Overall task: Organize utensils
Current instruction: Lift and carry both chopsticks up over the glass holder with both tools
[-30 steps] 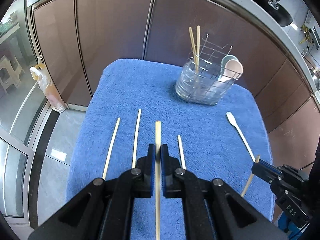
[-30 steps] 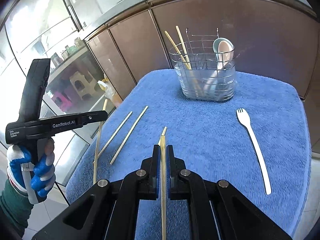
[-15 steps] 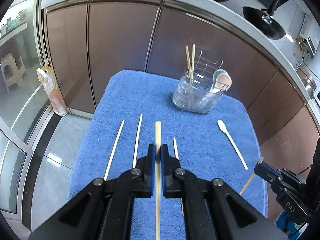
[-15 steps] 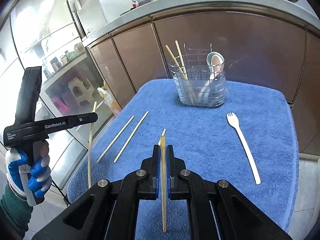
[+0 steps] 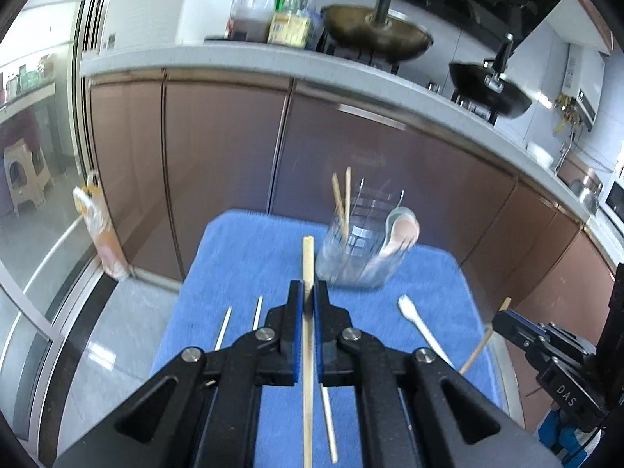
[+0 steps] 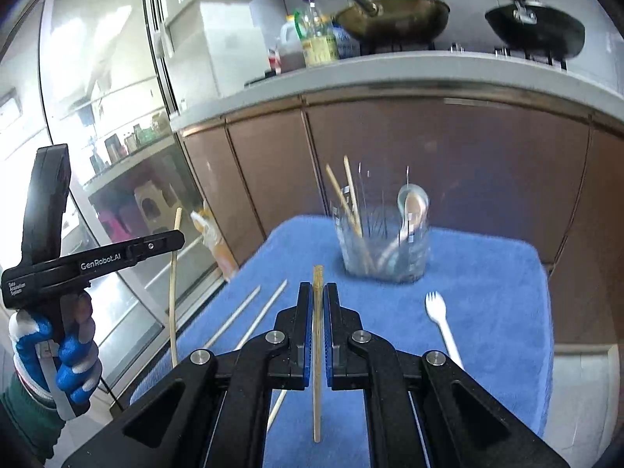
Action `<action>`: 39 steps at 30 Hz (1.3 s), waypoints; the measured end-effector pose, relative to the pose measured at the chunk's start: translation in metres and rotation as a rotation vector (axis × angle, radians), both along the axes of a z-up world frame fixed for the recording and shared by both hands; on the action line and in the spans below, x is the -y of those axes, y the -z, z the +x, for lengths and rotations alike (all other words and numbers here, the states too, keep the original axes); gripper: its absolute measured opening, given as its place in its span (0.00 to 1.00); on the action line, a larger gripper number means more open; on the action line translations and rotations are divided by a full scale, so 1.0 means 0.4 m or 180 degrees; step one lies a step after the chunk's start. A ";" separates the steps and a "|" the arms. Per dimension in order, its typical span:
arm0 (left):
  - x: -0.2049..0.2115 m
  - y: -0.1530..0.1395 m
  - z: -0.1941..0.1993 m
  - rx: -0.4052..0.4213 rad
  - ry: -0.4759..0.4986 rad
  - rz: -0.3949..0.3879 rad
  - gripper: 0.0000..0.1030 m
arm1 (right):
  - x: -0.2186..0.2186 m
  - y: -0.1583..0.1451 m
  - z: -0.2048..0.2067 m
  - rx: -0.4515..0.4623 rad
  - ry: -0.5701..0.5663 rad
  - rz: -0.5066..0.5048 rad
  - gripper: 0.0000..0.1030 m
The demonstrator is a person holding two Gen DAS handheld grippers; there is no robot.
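My left gripper [image 5: 308,292] is shut on a wooden chopstick [image 5: 307,257], held in the air above the blue towel [image 5: 241,249]. My right gripper [image 6: 318,292] is shut on another chopstick [image 6: 318,351], also off the towel. A clear wire utensil holder [image 6: 384,249] stands at the towel's far side with two chopsticks and spoons in it. Two loose chopsticks [image 6: 234,318] lie at the left of the towel, and a third [image 5: 327,421] lies under my left gripper. A white fork [image 6: 440,319] lies at the right. Each view shows the other gripper from the side, the left one [image 6: 171,240] in a gloved hand [image 6: 58,351].
Brown cabinet doors [image 6: 448,156] close off the space behind the towel. On the counter above them are pans [image 6: 394,15] and bottles [image 6: 316,39]. Glass doors [image 6: 97,117] run along the left. A plastic bag [image 5: 101,234] hangs by the cabinet's left end.
Both grippers have risen with their chopsticks and tipped upward. The towel and holder now look farther off, and the counter with pans has come into view.
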State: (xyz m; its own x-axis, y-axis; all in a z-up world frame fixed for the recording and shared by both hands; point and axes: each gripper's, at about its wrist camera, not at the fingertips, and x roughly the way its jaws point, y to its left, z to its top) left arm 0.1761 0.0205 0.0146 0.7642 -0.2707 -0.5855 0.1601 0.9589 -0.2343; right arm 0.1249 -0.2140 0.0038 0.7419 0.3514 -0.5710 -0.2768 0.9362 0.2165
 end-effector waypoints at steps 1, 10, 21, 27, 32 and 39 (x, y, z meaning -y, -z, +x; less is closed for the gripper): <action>0.002 -0.009 0.007 0.0031 -0.0001 -0.0020 0.04 | 0.003 -0.014 0.011 0.0046 0.0001 0.0009 0.05; 0.033 -0.125 0.135 0.0425 0.0031 -0.0342 0.04 | 0.032 -0.128 0.145 0.0505 0.0059 0.0056 0.05; 0.151 -0.201 0.351 0.0874 0.0016 -0.0533 0.04 | 0.061 -0.192 0.356 0.0954 0.0198 0.0072 0.05; 0.228 -0.153 0.481 0.0946 -0.0074 -0.0564 0.04 | 0.072 -0.159 0.458 0.0978 0.0271 0.0014 0.05; 0.272 -0.077 0.531 0.0997 -0.0165 -0.0458 0.04 | 0.066 -0.092 0.517 0.0957 0.0253 -0.0068 0.05; 0.300 0.057 0.571 0.0995 -0.0220 -0.0271 0.05 | 0.062 0.024 0.549 0.0882 0.0276 -0.0181 0.05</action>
